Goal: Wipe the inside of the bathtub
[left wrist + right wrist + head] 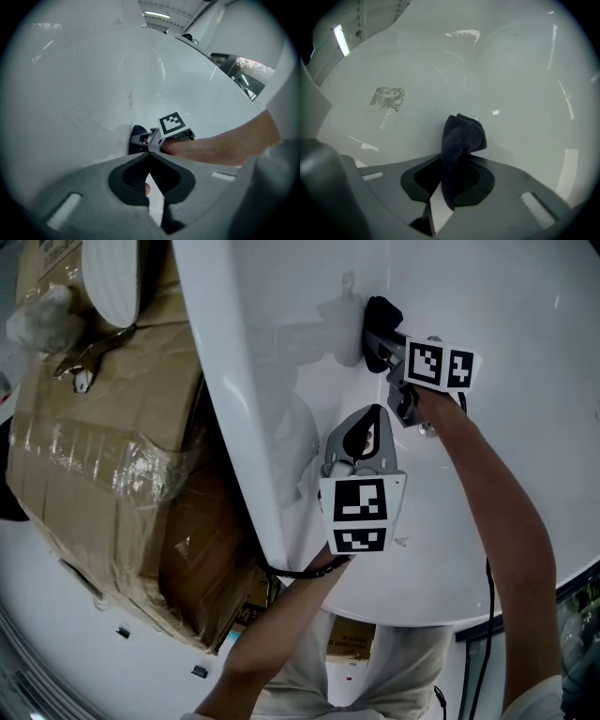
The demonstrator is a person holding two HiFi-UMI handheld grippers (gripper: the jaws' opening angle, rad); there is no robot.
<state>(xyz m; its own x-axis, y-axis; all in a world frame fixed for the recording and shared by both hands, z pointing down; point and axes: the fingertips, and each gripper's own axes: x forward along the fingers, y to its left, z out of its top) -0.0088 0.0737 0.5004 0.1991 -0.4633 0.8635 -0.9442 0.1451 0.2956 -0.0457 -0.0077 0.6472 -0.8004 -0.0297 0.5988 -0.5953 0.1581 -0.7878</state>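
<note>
Two grippers inside the bathtub (525, 296). My right gripper (377, 341) clamps the dark cloth (461, 136), long axis pointing out past the jaws at the tub's side wall. My left gripper (374, 412) is closed on nothing.

A dark folded cloth (461, 136), pinched in the right gripper (454, 164), stands bunched against the glossy white inner wall of the bathtub (525, 427), near a faint grey smudge (387, 98).

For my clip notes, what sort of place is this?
Probably a warehouse or workshop, not a home bathroom: the glossy white bathtub stands beside taped brown cardboard boxes, under a long ceiling strip light.
</note>
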